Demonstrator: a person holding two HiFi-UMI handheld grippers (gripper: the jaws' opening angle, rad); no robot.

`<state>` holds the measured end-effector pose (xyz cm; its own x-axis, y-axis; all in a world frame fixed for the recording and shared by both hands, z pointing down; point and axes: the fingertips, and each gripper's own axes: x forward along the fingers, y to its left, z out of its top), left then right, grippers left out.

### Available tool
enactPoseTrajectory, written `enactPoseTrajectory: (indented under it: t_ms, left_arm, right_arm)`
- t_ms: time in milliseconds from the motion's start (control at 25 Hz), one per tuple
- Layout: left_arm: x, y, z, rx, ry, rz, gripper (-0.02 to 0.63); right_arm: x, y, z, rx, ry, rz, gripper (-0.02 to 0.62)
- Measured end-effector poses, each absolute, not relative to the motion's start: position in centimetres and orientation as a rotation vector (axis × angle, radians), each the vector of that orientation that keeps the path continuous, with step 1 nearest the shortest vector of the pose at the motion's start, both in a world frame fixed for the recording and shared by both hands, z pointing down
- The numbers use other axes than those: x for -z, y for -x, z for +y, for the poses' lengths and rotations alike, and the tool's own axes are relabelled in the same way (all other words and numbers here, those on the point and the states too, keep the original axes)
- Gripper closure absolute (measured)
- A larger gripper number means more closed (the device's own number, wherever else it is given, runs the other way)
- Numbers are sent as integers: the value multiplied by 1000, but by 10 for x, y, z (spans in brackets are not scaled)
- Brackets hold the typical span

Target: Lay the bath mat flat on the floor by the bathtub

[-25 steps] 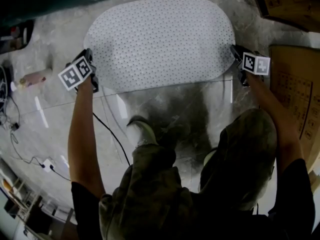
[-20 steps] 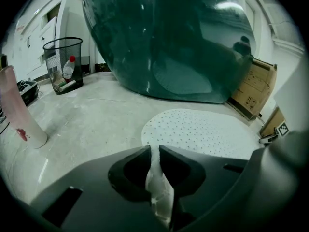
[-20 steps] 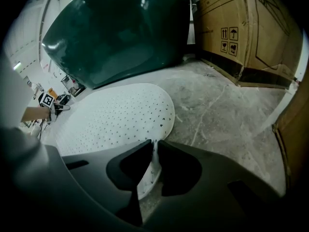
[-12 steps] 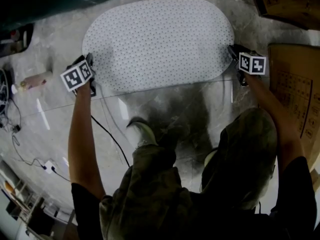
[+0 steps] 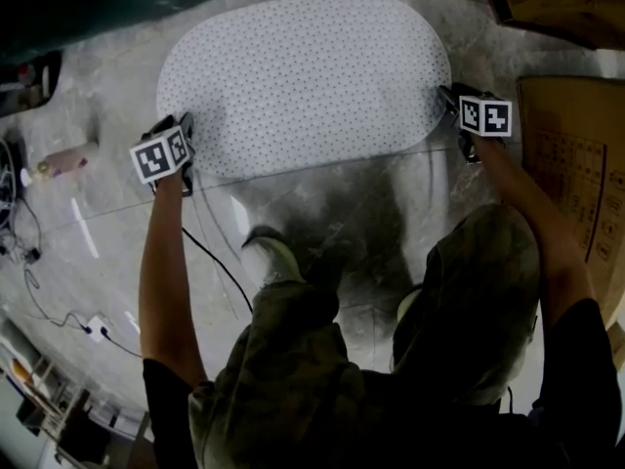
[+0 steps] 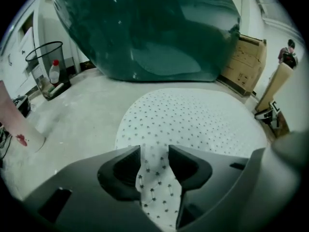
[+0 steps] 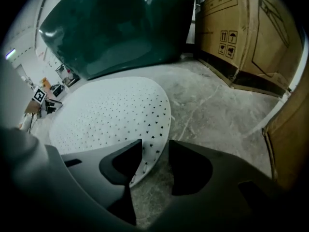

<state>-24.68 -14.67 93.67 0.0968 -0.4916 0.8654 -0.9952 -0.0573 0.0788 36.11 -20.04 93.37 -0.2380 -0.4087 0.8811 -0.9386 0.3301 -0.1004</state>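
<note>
The floor (image 5: pixel 332 203) is grey stone with pale streaks running through it. A big dark green tub (image 6: pixel 145 33) is standing at the far side. Brown boxes (image 7: pixel 241 33) are standing along the right side. A wire bin (image 6: pixel 48 57) and a white bottle (image 6: pixel 54 72) are sitting off to the left. A black cable (image 5: pixel 210 262) is trailing over the floor.

The mat (image 5: pixel 303 76) is lying flat on the floor just beside the tub. It is a white oval with tiny dark dots all over.

The left claw (image 6: pixel 154 161) is opening, and a raised bit of the mat's edge is sitting between its jaws. The right claw (image 7: pixel 153 161) is opening too, and the mat's other end is lying loose between its jaws.

One box is showing small arrow and umbrella signs. Its other print is too small to read.
</note>
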Motion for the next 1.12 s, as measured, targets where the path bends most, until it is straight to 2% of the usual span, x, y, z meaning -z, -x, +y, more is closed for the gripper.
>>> enactPoseTrajectory:
  t_ms: [80, 160, 400, 480, 600, 640, 760, 1120]
  left_arm:
    - [-934, 248, -144, -854, -1650, -1494, 411]
    - [-931, 249, -142, -855, -1671, -1485, 412]
    - [-916, 239, -146, -756, -1734, -1516, 413]
    - [-909, 216, -146, -645, -1792, -1448, 414]
    - [-885, 193, -151, -530, -1805, -1393, 481]
    - [-873, 192, -149, -518, -1787, -1394, 529]
    - [-827, 188, -141, -502, -1753, -1359, 572]
    - [-680, 180, -73, -576, -1713, -1228, 586]
  right_arm:
    - [-930, -365, -205, -836, -1213, -1809, 411]
    - [-921, -373, -208, -816, -1258, -1803, 475]
    - [-915, -376, -211, -872, -1305, -1860, 558]
    - [-917, -362, -204, -929, -1249, -1885, 565]
    - [-902, -343, -203, -968, -1207, -1884, 567]
    - [-893, -337, -201, -980, -1215, -1879, 570]
    - [-865, -315, -183, -1032, -1211, -1851, 572]
    - [-747, -250, -90, -1213, -1158, -1779, 572]
